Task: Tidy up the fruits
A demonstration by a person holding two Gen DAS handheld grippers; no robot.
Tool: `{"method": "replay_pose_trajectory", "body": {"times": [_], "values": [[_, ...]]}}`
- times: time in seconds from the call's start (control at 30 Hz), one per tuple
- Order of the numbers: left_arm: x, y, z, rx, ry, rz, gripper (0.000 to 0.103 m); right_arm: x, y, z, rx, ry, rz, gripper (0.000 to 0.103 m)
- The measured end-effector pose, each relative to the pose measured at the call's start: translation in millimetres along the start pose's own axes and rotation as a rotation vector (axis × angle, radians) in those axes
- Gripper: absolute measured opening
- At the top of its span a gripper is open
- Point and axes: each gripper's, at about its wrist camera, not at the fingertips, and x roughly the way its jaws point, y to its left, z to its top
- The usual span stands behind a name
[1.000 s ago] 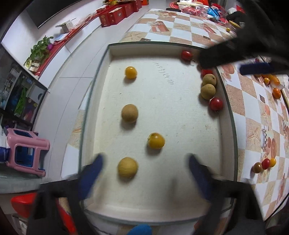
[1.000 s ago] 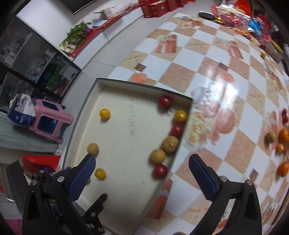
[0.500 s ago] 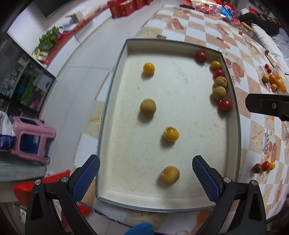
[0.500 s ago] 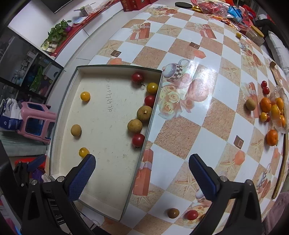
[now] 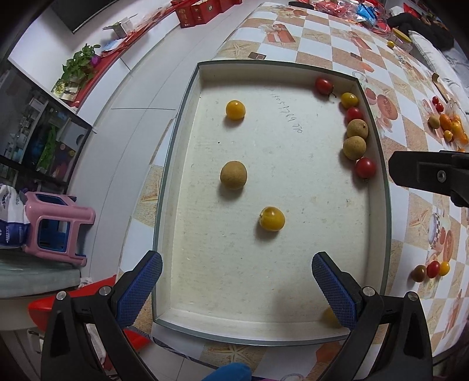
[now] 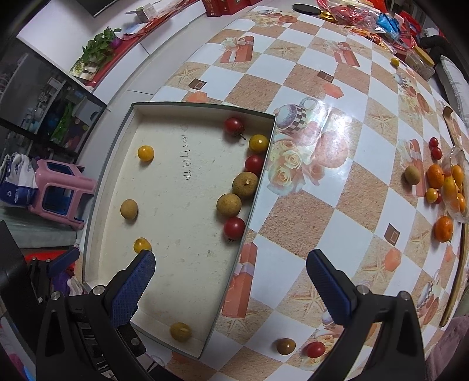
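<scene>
A shallow white tray (image 5: 378,205) (image 6: 96,211) lies on the checkered table. Along its right wall sit red tomatoes (image 5: 365,168), two brown longans (image 5: 354,148) and a yellow fruit (image 5: 349,100). A yellow fruit (image 5: 235,110), a brown longan (image 5: 233,175) and a yellow fruit (image 5: 271,218) lie in the middle. One yellow fruit (image 6: 181,331) sits in the near right corner, half hidden behind my left fingertip. My left gripper (image 5: 236,281) is open and empty over the tray's near end. My right gripper (image 6: 231,284) is open and empty over the tray's right edge.
Loose fruits lie on the table right of the tray: a brown one (image 6: 286,345) and a red one (image 6: 315,349) near me, oranges and small fruits (image 6: 442,181) far right. A pink stool (image 5: 55,225) stands on the floor at left. Red boxes (image 5: 202,11) sit at the back.
Both grippers have pulled back and up from the tray. The brown-yellow fruit near the left gripper has ended up in the tray's near right corner.
</scene>
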Motion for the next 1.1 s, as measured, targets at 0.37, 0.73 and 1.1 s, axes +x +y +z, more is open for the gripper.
{"method": "replay_pose_trajectory", "body": {"times": [0.37, 0.73, 1.1], "values": [[-0.4, -1.3, 0.1, 0.004, -0.006, 0.009, 0.103, 0.4, 2.7, -0.8, -0.002, -0.001, 0.002, 0.103], [-0.2, -4.2, -0.5, 0.013, -0.009, 0.018, 0.103, 2.4, 5.6, -1.4, -0.004, 0.002, 0.005, 0.103], [-0.1, -1.7, 1.0, 0.001, -0.001, 0.006, 0.103, 4.8, 7.4, -2.1, -0.027, 0.005, -0.018, 0.103]]}}
